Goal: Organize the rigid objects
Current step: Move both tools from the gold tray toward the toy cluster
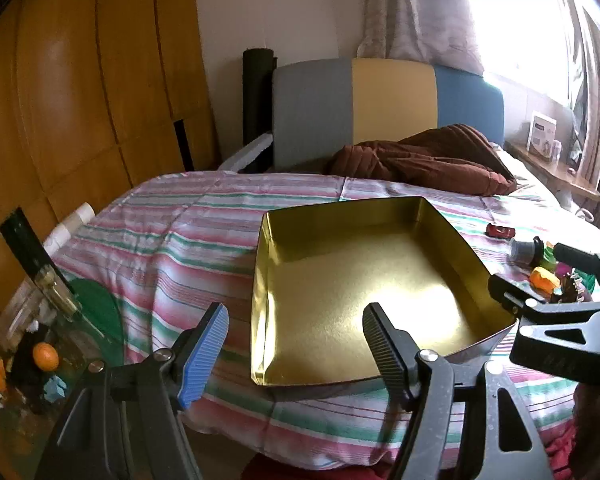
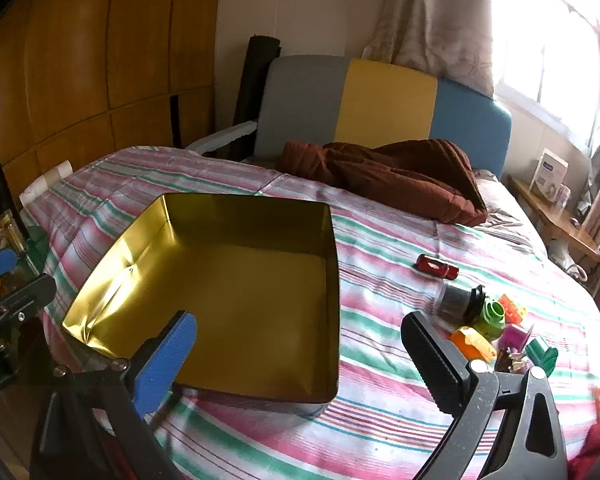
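1. Left gripper point(image 1: 296, 344): ribbed pads, one blue, one black, set apart with nothing between; tilted down over the near rim of the tin.
2. Right gripper point(image 2: 300, 356): jaws spread wide, empty, tilted down above the tin's near right corner.
3. Tin point(image 2: 332, 280): square, shallow, shiny gold metal, empty, lying on the bedspread.
4. Bedspread point(image 2: 380, 240): quilted, pink, green and white stripes.
5. Small objects right of the tin: red toy car point(image 2: 437, 267), grey jar point(image 2: 458, 299) on its side, green bottle point(image 2: 490, 318), orange block point(image 2: 473, 342).
6. Brown blanket point(image 2: 392, 176), crumpled, by the headboard.
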{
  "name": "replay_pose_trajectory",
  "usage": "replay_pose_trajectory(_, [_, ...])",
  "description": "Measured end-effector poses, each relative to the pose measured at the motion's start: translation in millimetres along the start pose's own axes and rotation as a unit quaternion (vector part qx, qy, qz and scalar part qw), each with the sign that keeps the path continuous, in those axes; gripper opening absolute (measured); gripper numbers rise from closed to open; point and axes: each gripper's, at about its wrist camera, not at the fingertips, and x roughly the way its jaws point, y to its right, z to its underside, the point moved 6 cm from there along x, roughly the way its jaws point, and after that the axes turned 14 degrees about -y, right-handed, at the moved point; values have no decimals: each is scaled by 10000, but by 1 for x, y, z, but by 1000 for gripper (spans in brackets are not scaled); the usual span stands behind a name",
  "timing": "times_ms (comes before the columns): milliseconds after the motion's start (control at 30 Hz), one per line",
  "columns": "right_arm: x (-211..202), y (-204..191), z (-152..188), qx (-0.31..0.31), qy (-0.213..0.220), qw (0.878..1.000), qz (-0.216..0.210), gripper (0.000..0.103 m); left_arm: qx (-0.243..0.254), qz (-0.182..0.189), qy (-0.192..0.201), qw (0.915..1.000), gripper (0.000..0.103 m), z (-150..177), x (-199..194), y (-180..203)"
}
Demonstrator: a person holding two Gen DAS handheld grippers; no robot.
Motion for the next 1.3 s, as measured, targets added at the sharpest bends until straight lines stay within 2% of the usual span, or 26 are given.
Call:
replay_pose_trajectory(233, [-2, 21, -3, 98, 17, 9999, 109, 103, 177, 72, -34, 9998, 71, 1, 1, 9])
replay_pose_trajectory(400, [-3, 49, -1, 273, -23, 9992, 283, 103, 300, 142, -82, 9994, 71, -3, 4, 17])
replay_pose_trajectory(600, [-8, 98, 0, 594, -56, 9968, 539, 103, 529, 295, -143, 9981, 71, -4, 7, 32])
replay_pose_trajectory(800, [-6, 170, 10, 1206, -226, 9886, 872, 103, 860, 492, -140, 9950, 71, -8, 6, 57])
replay_pose_trajectory(1067, [8, 277, 47, 2336, -494, 9621, 1321, 103, 1372, 788, -60, 9874, 71, -21, 1, 103])
replay_pose_trajectory(1167, [12, 303, 67, 2897, -549, 9479, 1208, 103, 1559, 886, -73, 9838, 71, -24, 2, 121])
replay_pose_trajectory(1233, [13, 315, 74, 3291, -593, 9368, 1033, 103, 1666, 1054, -152, 9803, 71, -26, 4, 137])
replay_pose_trajectory(1300, [13, 325, 78, 3511, -604, 9285, 1047, 103, 1730, 1265, -265, 9764, 71, -28, 6, 153])
